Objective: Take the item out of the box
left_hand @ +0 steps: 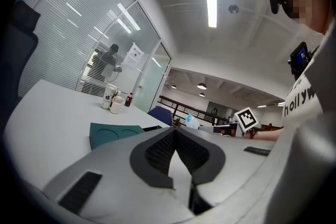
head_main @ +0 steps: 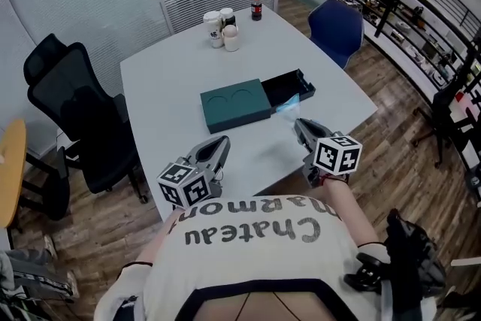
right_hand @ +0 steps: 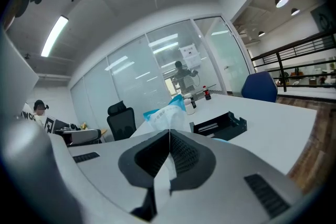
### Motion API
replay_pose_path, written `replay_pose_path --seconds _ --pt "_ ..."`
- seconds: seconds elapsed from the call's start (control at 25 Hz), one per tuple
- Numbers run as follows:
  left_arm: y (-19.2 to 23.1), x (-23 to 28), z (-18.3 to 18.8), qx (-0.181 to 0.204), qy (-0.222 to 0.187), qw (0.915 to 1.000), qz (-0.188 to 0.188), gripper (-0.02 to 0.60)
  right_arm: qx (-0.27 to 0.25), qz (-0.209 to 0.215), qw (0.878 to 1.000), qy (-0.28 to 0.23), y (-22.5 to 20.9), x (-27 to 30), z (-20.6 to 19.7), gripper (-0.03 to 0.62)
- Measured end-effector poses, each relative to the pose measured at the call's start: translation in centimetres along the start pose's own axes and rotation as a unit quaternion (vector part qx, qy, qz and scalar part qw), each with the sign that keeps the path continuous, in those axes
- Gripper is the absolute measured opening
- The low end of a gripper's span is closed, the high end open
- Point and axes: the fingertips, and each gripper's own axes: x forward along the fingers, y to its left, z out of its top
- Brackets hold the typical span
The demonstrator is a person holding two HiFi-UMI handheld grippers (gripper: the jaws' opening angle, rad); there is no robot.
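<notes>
A black open box tray (head_main: 289, 86) lies on the white table (head_main: 180, 71), with a dark green lid (head_main: 234, 106) beside it on the left. My right gripper (head_main: 299, 125) is just in front of the tray, shut on a blue-and-white plastic packet (head_main: 286, 107). In the right gripper view the packet (right_hand: 167, 114) sticks up from the closed jaws, with the tray (right_hand: 220, 126) behind it. My left gripper (head_main: 222, 142) hovers near the table's front edge, shut with nothing in it. From the left gripper view I see the lid (left_hand: 113, 132) ahead.
Paper cups (head_main: 220, 28) and a small dark bottle (head_main: 256, 7) stand at the table's far end. A black office chair (head_main: 75, 109) is on the left and a blue chair (head_main: 337, 26) at the far right. Wooden floor surrounds the table.
</notes>
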Motion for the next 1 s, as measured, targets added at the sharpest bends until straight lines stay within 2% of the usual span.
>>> replay_pose_path --seconds 0.44,0.68,1.0 --pt "0.3 -3.7 -2.5 -0.011 0.016 0.9996 -0.021 -0.012 0.021 -0.036 0.999 -0.002 2.5 -2.4 -4.3 0.002" --pt "0.5 -5.3 -3.0 -0.013 0.019 0.9992 -0.032 -0.012 0.023 -0.048 0.999 -0.001 3.8 -3.0 -5.6 0.002" --pt "2.0 -6.9 -2.2 -0.019 0.014 0.9994 -0.028 -0.012 0.016 -0.049 0.999 0.006 5.9 -2.2 -5.8 0.002"
